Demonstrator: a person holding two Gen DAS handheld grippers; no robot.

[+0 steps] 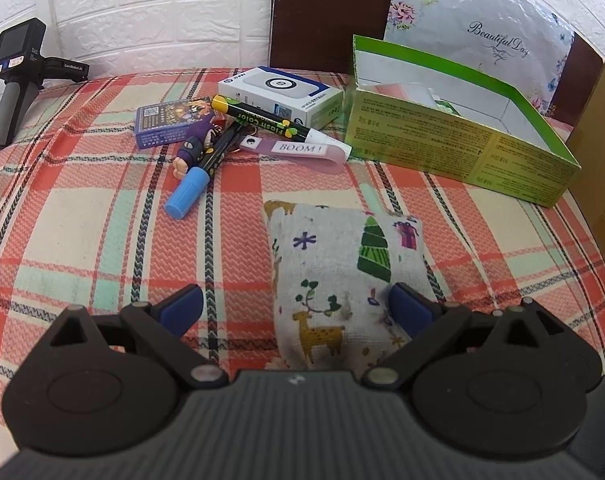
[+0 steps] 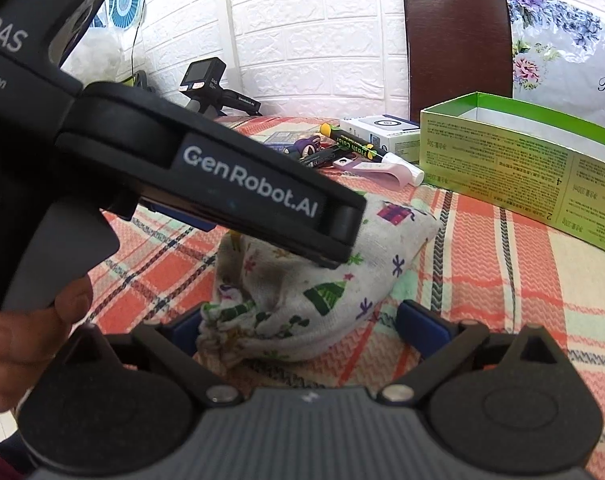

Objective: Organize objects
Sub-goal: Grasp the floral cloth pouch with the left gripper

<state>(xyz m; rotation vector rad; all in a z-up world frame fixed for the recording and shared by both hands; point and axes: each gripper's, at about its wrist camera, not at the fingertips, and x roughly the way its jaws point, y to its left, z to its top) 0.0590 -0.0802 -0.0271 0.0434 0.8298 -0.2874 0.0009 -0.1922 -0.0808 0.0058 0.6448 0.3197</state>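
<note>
Tools (image 1: 294, 308) wide beside part-filled green box (image 1: 454, 136)

Pouch in front, clutter behind it, open box to the right.

The cloth pouch (image 1: 334, 280) lies on the checked tablecloth (image 1: 82, 220) nearest the cameras. Behind it to the left, two marker pens (image 1: 258, 120), a figure keychain (image 1: 194, 148), a card pack (image 1: 166, 124) and a small carton (image 1: 278, 96) lie in a touching heap. The open box (image 1: 454, 140) sits right of the heap, just beside the carton. A spare handheld gripper (image 1: 18, 72) stands far left by the wall; a chair back (image 1: 330, 12) rises behind the table.
</note>
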